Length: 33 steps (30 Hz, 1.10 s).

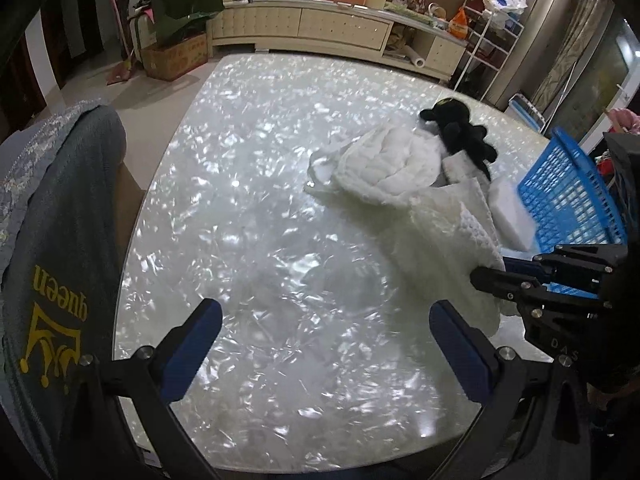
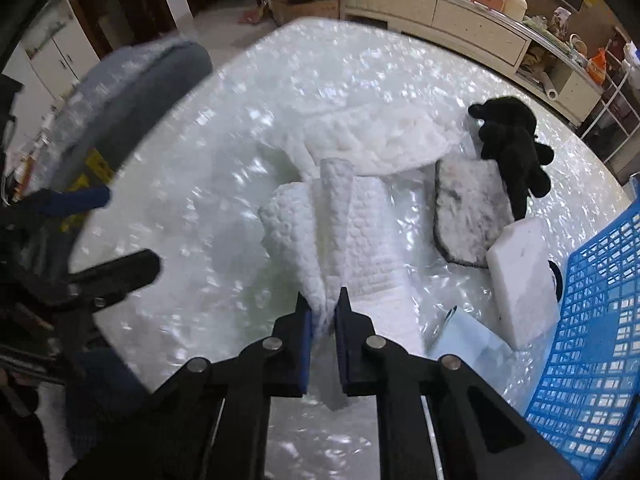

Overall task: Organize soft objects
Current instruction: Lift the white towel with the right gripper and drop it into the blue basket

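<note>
A pile of soft things lies on the pearly white table (image 1: 260,216). My right gripper (image 2: 323,312) is shut on the near edge of a white textured cloth (image 2: 356,236); the same cloth (image 1: 452,236) shows in the left wrist view, where the right gripper (image 1: 486,276) reaches it from the right. Behind it lie a white quilted cloth (image 2: 384,140) (image 1: 388,168), a black plush toy (image 2: 512,140) (image 1: 460,124), a grey-edged fluffy pad (image 2: 468,216) and a white sponge block (image 2: 520,276) (image 1: 514,216). My left gripper (image 1: 326,312) hangs open over bare table, holding nothing.
A blue plastic basket (image 2: 592,340) (image 1: 572,200) stands at the table's right edge. A chair back with a grey cover (image 1: 60,248) sits at the left edge. A long cabinet (image 1: 320,24) loaded with clutter runs along the far wall.
</note>
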Tool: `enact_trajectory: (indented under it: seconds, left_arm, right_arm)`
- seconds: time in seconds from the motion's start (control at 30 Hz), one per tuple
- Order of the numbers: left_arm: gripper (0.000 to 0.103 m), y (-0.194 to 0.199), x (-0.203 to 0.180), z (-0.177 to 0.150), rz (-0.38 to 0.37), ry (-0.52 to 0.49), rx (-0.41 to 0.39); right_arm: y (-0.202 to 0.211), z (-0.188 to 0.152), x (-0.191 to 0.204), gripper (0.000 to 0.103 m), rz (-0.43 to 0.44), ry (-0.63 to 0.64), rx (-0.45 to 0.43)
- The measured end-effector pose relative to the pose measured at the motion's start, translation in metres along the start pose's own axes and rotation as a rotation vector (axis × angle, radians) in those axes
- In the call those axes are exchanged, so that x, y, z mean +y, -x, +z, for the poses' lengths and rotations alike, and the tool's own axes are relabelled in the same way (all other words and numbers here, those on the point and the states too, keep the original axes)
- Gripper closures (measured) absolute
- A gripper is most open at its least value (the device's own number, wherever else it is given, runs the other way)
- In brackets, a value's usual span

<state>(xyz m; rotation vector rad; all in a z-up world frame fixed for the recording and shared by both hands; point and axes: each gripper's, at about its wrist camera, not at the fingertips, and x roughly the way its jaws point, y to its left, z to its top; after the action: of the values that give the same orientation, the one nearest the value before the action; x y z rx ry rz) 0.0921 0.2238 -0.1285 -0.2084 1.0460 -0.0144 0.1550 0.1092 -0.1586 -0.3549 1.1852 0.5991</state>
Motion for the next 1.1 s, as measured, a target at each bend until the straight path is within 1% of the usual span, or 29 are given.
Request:
enact_trajectory:
  seconds: [0.13, 0.27, 0.33, 0.5, 0.63, 0.8, 0.97, 1.1]
  left_arm:
    - [0.000, 0.020, -0.013, 0.004, -0.006, -0.018, -0.021]
    - [0.000, 0.036, -0.030, 0.007, -0.016, -0.039, -0.045]
    - [0.000, 0.042, -0.040, 0.008, -0.012, -0.051, -0.052]
    - [0.000, 0.054, -0.064, 0.009, -0.029, -0.078, -0.062]
    - [0.000, 0.060, -0.088, 0.010, -0.063, -0.114, -0.067]
    - [0.000, 0.059, -0.115, 0.014, -0.078, -0.160, -0.058]
    - [0.000, 0.051, -0.137, 0.017, -0.092, -0.184, -0.046]
    - [0.000, 0.043, -0.155, 0.017, -0.105, -0.209, -0.035]
  right_arm:
    - [0.028, 0.003, 0.006, 0.093, 0.027, -0.003, -0.041]
    - [0.054, -0.003, -0.003, 0.093, 0.064, -0.025, -0.076]
    - [0.066, -0.005, -0.010, 0.093, 0.062, -0.033, -0.101]
    - [0.089, -0.010, -0.030, 0.093, 0.063, -0.060, -0.145]
    - [0.111, -0.016, -0.045, 0.093, 0.073, -0.082, -0.183]
    - [0.135, -0.023, -0.059, 0.093, 0.060, -0.085, -0.223]
    - [0.161, -0.033, -0.085, 0.093, 0.039, -0.126, -0.275]
    - [0.176, -0.048, -0.111, 0.093, 0.010, -0.165, -0.299]
